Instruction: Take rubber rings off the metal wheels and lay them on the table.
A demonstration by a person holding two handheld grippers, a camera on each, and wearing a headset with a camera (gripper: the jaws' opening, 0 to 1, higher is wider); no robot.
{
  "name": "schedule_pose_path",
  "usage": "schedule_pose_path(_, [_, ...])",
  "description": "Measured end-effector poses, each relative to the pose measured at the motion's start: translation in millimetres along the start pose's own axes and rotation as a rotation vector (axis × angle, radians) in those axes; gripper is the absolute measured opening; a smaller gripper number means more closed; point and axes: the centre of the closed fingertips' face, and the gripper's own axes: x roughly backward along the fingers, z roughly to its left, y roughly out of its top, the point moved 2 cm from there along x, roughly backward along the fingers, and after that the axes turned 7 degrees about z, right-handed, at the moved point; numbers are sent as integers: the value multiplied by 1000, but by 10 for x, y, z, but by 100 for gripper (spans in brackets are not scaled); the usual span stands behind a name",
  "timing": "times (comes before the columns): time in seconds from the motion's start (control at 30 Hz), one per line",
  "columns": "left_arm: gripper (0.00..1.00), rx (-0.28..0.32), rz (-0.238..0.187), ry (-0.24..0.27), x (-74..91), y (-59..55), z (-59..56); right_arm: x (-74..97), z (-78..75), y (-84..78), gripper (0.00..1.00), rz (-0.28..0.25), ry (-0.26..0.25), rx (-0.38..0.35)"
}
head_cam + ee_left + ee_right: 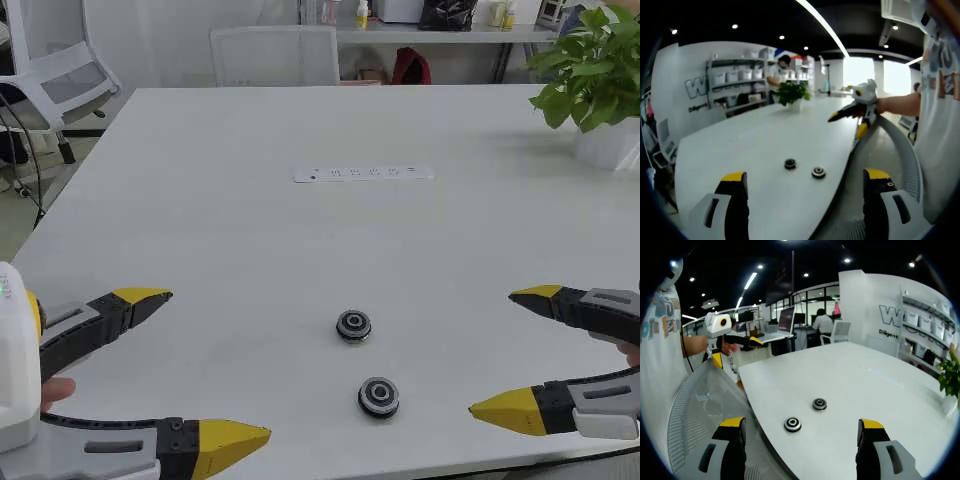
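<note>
I have bare pale counter (pixel 220 240) on every side of two small black-and-silver metal wheels, the farther wheel (pixel 354 326) and the nearer wheel (pixel 379 396), lying apart. A flat white power strip (pixel 363 174) lies well beyond them; a leafy green potted plant (pixel 590 75) occupies the far right corner.

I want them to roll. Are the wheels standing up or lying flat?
Lying flat: far wheel and near wheel rest face up on the table.

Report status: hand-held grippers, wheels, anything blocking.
Left hand-held gripper open, empty; right hand-held gripper open, empty. Far wheel and near wheel on table between them, untouched. Approach unobstructed.
</note>
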Motion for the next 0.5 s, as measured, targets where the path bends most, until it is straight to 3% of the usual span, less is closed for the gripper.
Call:
schedule_pose_path(0.2, [100,13,14,13,-47,-6,-58,45,-43,-42,88,-23,18,-2])
schedule_pose_path(0.5, [100,-28,29,0,-137,65,-141,51,-119,-68,88,-40,52,-18])
